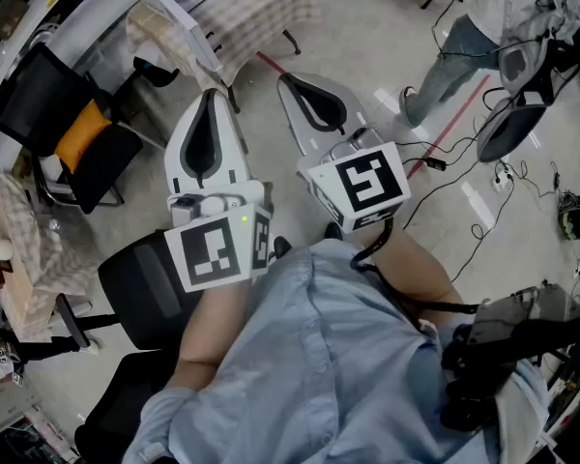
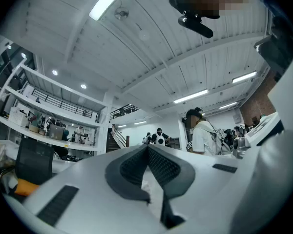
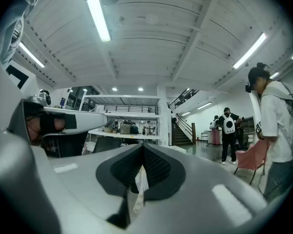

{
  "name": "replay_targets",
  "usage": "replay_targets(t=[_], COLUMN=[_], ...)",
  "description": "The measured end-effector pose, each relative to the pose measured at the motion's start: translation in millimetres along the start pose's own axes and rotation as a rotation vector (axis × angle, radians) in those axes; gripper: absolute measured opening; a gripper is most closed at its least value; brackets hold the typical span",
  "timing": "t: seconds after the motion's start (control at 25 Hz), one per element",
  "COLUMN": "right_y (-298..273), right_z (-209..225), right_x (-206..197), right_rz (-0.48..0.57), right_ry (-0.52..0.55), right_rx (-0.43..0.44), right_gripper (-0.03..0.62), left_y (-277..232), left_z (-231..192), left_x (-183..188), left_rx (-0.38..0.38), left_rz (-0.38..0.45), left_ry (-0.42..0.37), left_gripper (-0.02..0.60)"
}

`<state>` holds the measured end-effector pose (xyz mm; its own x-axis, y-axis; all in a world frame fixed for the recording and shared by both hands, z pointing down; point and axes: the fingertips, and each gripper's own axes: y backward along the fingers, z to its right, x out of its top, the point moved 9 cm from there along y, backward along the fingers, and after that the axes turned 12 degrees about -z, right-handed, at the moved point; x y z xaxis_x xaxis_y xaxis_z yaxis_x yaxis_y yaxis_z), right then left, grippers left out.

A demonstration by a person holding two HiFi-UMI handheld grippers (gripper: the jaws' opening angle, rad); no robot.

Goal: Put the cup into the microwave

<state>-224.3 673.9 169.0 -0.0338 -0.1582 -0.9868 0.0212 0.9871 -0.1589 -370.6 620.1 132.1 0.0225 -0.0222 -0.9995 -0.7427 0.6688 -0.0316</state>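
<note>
No cup and no microwave show in any view. In the head view both grippers are held out over the floor in front of a light blue shirt. My left gripper (image 1: 211, 95) has its dark pads pressed together at the tip, with nothing between them. My right gripper (image 1: 283, 78) is beside it, likewise shut and empty. The left gripper view looks level into a large hall, and my left gripper (image 2: 147, 147) there shows the jaws meeting at the tip. The right gripper view shows my right gripper (image 3: 142, 147) closed on nothing, with the left gripper's white body at its left edge.
A black chair with an orange cushion (image 1: 82, 135) stands at the left. Another black chair (image 1: 140, 288) is under the left gripper. A checked cloth on a table (image 1: 251, 13) lies ahead. A person (image 1: 464, 46) stands at the upper right near chairs and floor cables (image 1: 483, 196).
</note>
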Motion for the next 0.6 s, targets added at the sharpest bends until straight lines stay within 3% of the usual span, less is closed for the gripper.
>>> replay_targets(t=[0.6], right_y=[6.7], right_z=[24.9], right_x=[-6.8], right_rz=[0.004], right_ry=[-0.003], right_rx=[-0.005], right_gripper=[0.000], left_y=[-13.7], left_z=[25.4], left_x=[-1.1], left_rx=[0.001], left_rz=[-0.003], left_ry=[-0.015], left_gripper=[0.006])
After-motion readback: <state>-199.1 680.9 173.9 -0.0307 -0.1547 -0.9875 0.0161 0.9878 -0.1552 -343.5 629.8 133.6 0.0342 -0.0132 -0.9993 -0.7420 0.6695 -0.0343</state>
